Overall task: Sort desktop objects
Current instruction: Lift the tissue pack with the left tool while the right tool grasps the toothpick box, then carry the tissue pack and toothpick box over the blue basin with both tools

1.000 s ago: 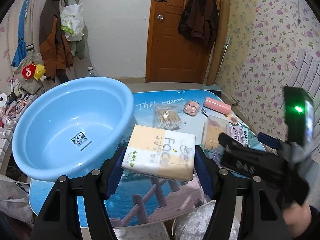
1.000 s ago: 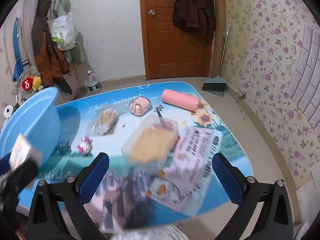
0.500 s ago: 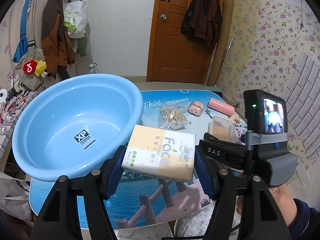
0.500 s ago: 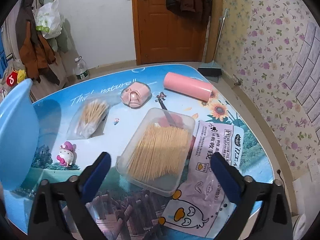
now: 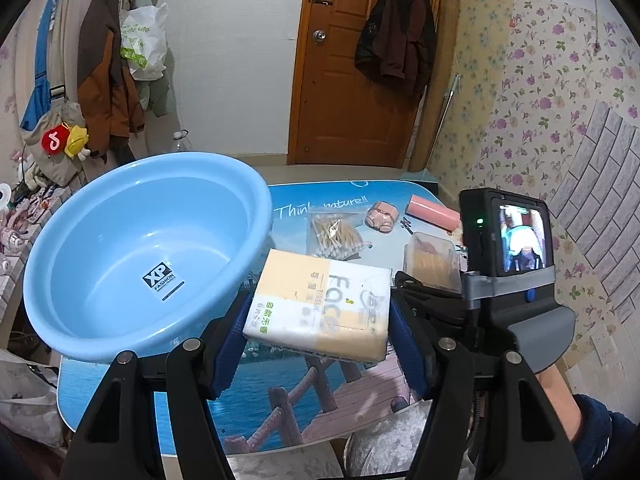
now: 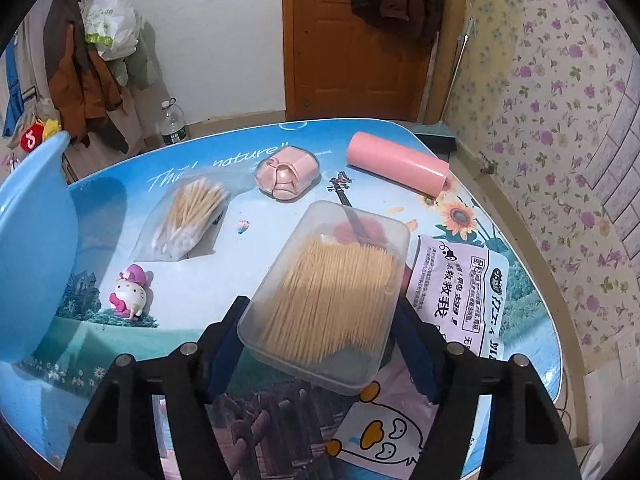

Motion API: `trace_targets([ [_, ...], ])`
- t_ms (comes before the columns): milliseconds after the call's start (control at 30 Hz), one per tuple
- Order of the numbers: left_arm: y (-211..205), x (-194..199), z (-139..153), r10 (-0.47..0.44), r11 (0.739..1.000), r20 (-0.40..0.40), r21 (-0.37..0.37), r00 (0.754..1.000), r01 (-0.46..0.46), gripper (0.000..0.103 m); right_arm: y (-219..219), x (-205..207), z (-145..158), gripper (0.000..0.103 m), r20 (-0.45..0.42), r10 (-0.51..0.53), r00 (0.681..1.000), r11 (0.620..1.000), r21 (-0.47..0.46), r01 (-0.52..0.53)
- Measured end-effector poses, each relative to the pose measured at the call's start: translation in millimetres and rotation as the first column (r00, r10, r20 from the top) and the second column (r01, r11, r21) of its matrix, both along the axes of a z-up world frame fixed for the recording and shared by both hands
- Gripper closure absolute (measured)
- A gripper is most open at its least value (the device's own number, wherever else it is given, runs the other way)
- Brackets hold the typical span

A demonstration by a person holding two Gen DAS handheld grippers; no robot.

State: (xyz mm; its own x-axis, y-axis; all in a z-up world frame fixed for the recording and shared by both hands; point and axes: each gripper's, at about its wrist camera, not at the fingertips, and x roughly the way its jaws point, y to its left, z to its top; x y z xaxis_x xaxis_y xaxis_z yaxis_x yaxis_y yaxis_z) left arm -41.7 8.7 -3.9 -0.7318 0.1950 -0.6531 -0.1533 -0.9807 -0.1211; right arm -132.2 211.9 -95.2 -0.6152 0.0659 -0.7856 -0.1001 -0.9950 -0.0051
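Left tool (image 5: 318,326) clamped on a pack of facial tissues (image 5: 320,304), blue pads pressing both short sides, pack lifted clear of the worktop (image 5: 280,384) and hanging just beside the rim of a large light-blue basin (image 5: 132,252). Basin tilted toward the camera, sitting at the worktop's left edge.

Right tool (image 6: 320,344) lowered around a clear plastic box of toothpicks (image 6: 328,292), jaws closing, box between the pads; left pad at the box's near-left corner, right pad at its right side, firm contact not certain. Box resting on the worktop and partly on a printed plastic packet with a cartoon duck (image 6: 452,320).

Farther back on the worktop: a clear bag of cotton swabs (image 6: 188,220), a small pink-and-white cat figurine (image 6: 128,296) standing upright near the basin, a round pink case (image 6: 286,178), and a pink cylinder (image 6: 396,162) lying on its side near the far right corner.

From the left view, right tool's body with a small lit screen (image 5: 524,244) and a dark sleeve (image 5: 600,436) at lower right.
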Motion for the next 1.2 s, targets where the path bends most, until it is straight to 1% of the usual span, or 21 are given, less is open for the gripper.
trace_targets([
  [167,-1,1,3,0.006,1.0,-0.008,-0.001,1.0,-0.006,0.039,-4,6,12,0.033,-0.036,0.012,0.999,1.0,0.023,-0.012],
  [367,-5,4,8,0.012,1.0,-0.024,-0.002,1.0,-0.012,0.039,-10,18,32,0.033,-0.105,0.03,0.994,0.998,0.06,-0.024],
  [533,-14,9,17,0.033,0.999,-0.051,-0.001,0.998,-0.033,0.039,-14,26,50,0.034,-0.147,0.037,0.988,0.998,0.061,-0.028],
  [800,-40,15,33,0.085,0.996,-0.091,-0.003,0.992,-0.085,0.039,-29,39,82,0.034,-0.214,0.067,0.975,0.997,0.058,-0.055],
  [1000,-66,18,42,0.135,0.99,-0.118,-0.012,0.984,-0.138,0.039,-52,45,104,0.034,-0.255,0.11,0.961,0.993,0.057,-0.099],
  [1200,-97,17,52,0.186,0.981,-0.145,-0.018,0.972,-0.191,0.039,-80,48,118,0.035,-0.281,0.156,0.947,0.988,0.05,-0.148],
])
